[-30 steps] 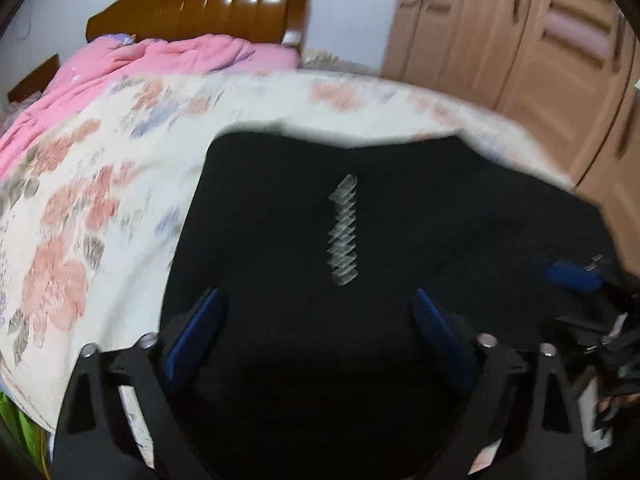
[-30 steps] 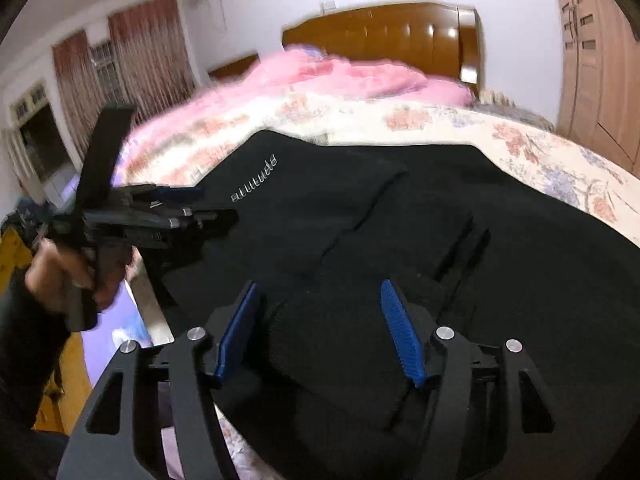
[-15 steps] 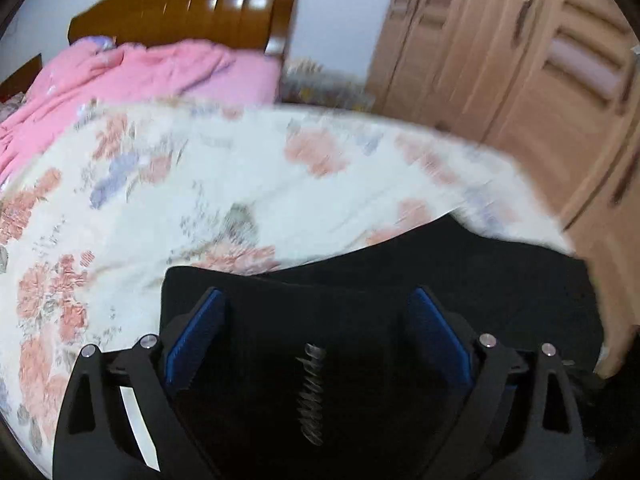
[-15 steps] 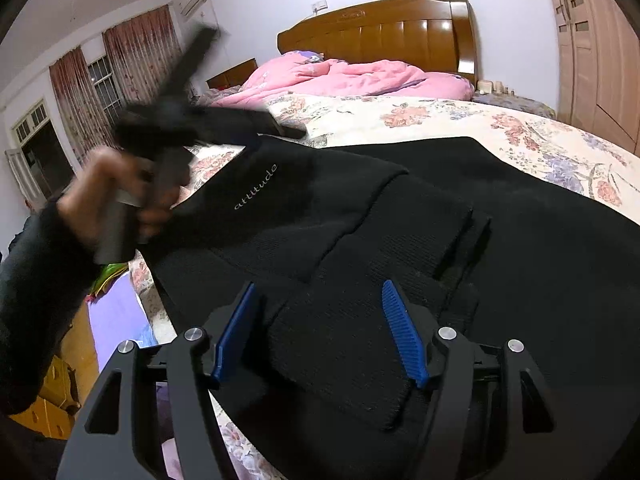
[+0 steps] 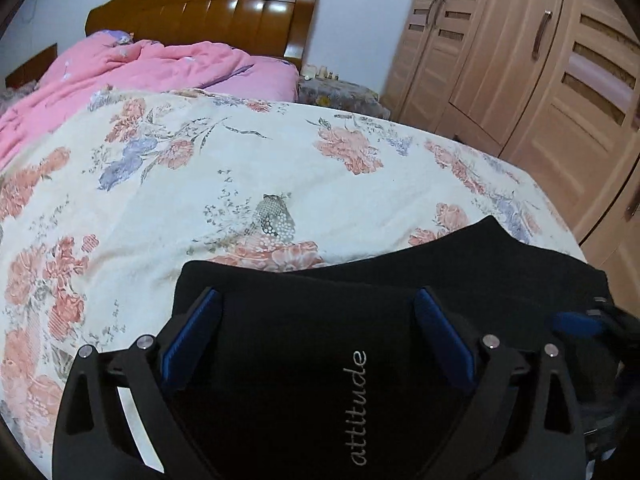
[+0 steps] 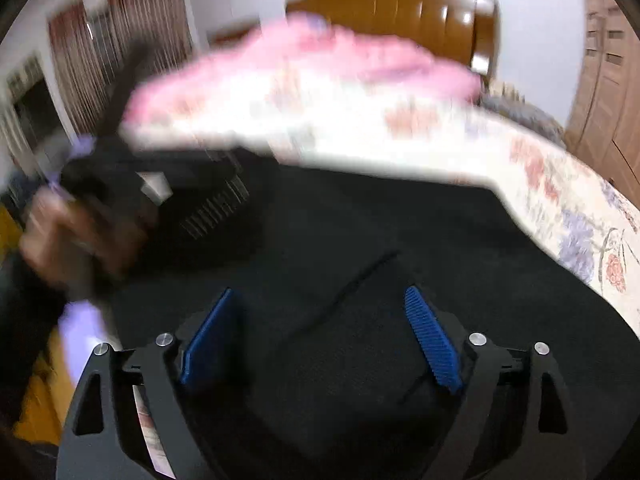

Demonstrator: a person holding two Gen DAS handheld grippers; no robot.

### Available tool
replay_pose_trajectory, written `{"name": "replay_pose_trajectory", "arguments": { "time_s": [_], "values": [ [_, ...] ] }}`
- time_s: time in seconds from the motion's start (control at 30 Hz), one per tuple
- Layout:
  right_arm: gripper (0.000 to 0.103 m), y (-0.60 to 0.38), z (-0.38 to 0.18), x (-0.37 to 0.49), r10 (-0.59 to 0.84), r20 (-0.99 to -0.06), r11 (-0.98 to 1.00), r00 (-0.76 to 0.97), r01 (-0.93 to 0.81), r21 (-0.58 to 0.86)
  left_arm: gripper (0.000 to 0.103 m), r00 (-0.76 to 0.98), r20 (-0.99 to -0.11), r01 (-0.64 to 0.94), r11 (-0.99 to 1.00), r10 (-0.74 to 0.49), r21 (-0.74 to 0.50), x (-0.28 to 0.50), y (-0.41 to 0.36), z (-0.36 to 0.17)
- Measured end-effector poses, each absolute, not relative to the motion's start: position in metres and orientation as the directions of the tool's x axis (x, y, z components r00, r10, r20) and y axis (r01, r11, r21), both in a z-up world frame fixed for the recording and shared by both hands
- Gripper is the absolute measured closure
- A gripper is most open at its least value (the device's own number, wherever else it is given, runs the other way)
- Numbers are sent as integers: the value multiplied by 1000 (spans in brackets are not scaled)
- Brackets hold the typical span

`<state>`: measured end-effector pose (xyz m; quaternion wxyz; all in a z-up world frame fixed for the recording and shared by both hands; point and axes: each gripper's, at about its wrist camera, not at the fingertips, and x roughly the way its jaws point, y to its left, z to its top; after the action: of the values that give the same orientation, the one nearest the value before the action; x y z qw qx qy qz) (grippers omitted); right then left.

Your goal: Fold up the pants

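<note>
Black pants (image 5: 304,360) with the pale word "attitude" lie folded on the flowered bedsheet (image 5: 200,184). My left gripper (image 5: 316,294) hovers over their near part, jaws wide apart and blue pads bare: open. In the right wrist view the pants (image 6: 400,240) spread across the bed. My right gripper (image 6: 319,291) is above them with its jaws opening, fabric below but not pressed by the pads. The left gripper (image 6: 132,184) shows there as a blur at the left, held by a hand (image 6: 60,240). The right gripper (image 5: 576,324) peeks in at the left view's right edge.
A pink duvet (image 5: 140,68) is bunched at the head of the bed before a wooden headboard (image 5: 208,8). Wooden wardrobe doors (image 5: 540,60) stand along the right side. Curtained windows (image 6: 132,32) are at the far left.
The left view has swung up the bed, so the printed word now sits close between the fingers. The right jaws have widened off the fold they straddled, and that view has blurred with movement.
</note>
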<state>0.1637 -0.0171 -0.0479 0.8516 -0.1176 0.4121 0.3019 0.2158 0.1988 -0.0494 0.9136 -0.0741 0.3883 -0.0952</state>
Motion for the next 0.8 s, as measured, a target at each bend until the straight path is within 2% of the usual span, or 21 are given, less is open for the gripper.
{"name": "replay_pose_trajectory", "arguments": {
  "time_s": [0.03, 0.23, 0.33, 0.47, 0.6, 0.73, 0.8],
  "values": [
    [14, -16, -49, 163, 419, -765, 786, 489, -617, 36, 6, 681, -694, 117, 970, -234, -212, 216, 199, -49],
    [18, -33, -31, 150, 452, -707, 823, 544, -560, 96, 6, 679, -711, 109, 983, -180, -145, 216, 189, -51],
    [14, -28, -51, 157, 362, -778, 834, 514, -551, 24, 6, 680, -710, 110, 983, -182, -147, 216, 190, -52],
    [14, -29, -49, 155, 362, -772, 840, 523, -542, 27, 6, 680, -713, 107, 985, -170, -133, 215, 188, -52],
    [14, -41, -31, 132, 391, -715, 854, 580, -519, 46, 6, 683, -714, 101, 988, -153, -116, 214, 187, -51],
    [13, -46, -18, 93, 414, -672, 830, 614, -558, 2, 6, 750, -660, 8, 999, -35, -45, 189, 184, -33],
    [13, -48, -20, 78, 412, -677, 814, 610, -580, -28, 5, 780, -625, 17, 999, -38, -40, 159, 177, -20]
  ]
}}
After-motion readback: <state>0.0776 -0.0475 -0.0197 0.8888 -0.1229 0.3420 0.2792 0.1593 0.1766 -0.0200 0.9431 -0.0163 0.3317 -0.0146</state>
